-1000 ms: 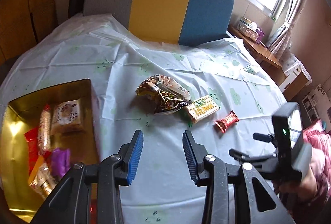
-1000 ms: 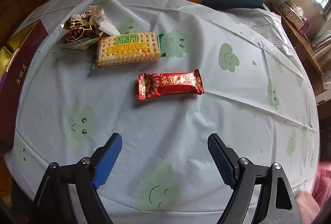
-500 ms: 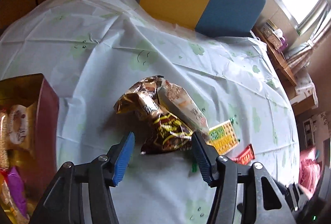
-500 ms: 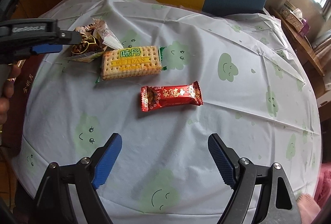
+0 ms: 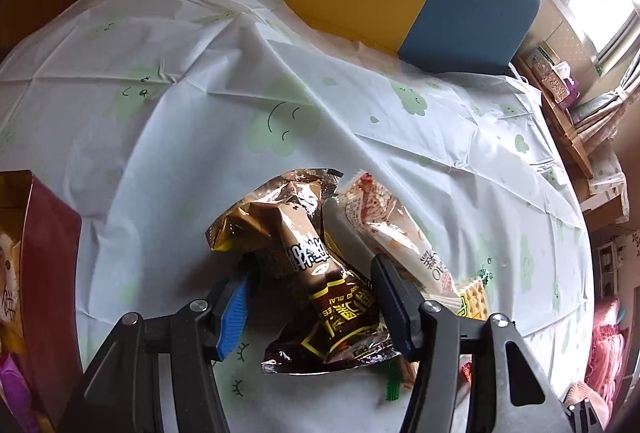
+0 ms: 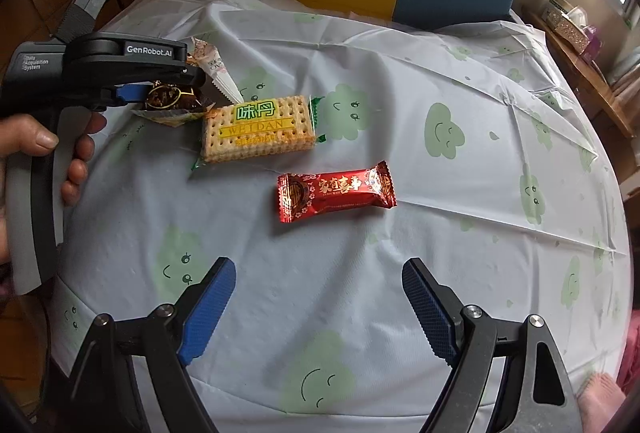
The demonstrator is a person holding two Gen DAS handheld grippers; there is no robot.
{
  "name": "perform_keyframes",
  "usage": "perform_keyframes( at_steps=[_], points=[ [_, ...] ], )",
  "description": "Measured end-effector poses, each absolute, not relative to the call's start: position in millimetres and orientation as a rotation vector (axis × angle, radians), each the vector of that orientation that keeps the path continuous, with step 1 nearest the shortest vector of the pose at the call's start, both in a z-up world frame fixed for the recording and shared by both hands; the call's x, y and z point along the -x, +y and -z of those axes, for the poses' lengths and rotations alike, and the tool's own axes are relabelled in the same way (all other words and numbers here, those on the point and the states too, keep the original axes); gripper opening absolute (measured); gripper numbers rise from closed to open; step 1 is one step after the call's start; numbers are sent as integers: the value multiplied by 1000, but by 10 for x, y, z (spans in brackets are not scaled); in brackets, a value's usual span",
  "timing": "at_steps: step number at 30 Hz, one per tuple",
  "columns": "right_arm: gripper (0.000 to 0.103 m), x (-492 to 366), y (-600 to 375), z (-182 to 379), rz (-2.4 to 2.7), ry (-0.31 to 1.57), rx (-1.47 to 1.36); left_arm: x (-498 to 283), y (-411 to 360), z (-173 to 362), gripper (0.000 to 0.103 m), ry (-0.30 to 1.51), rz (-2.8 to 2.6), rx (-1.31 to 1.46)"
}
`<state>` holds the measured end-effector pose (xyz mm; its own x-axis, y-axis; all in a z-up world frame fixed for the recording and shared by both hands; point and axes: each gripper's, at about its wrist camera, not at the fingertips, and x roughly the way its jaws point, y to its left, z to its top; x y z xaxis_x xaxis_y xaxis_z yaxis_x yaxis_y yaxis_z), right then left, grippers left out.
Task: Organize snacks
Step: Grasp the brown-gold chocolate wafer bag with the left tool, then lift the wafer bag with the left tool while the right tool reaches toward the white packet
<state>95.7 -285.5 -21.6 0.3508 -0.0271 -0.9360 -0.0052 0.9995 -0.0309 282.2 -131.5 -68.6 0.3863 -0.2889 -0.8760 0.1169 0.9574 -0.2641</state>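
A heap of crinkled foil snack packets, brown and gold [image 5: 320,273], lies on the pale plastic tablecloth printed with green smiling clouds [image 5: 200,121]. On top of the heap lies a long brown sachet with white characters [image 5: 308,253], and a pale pink-and-white wrapped bar [image 5: 396,233] leans against its right side. The left gripper [image 5: 310,297] now straddles this heap: its blue-padded finger sits just left of the foil and its dark finger just right, between the brown packets and the pale bar. Its jaws have just been closing a little after a wide opening; they stand about half spread with the packets between them, and the pads do not clearly press on the foil. A second ago this gripper was well back from the heap with narrow jaws; it has come forward and down over it. At the left edge stands the dark red wall of a gold-lined box [image 5: 48,273] holding other snacks.

From the right wrist view, a clear-wrapped rectangular cracker pack with a yellow-green label [image 6: 258,127] lies just right of the heap, and a shiny red foil candy bar [image 6: 336,191] lies near it. The right gripper [image 6: 318,293] hangs above bare cloth, jaws wide and empty, unchanged. A hand [image 6: 44,153] holds the left gripper's handle.
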Motion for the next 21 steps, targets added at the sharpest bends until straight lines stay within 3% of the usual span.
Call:
perform_keyframes(
  at_steps=[3,6,21],
  points=[
    [86,-961,-2865,217,17,1210,32,-2773,-1308,673,45,1140,277,164],
    [86,-964,-2874,218,25,1207,39,-2643,-1255,640,40,1145,300,164],
    [86,-915,-2967,134,47,1147,2,-1023,-1040,618,39,1085,424,-33]
  ],
)
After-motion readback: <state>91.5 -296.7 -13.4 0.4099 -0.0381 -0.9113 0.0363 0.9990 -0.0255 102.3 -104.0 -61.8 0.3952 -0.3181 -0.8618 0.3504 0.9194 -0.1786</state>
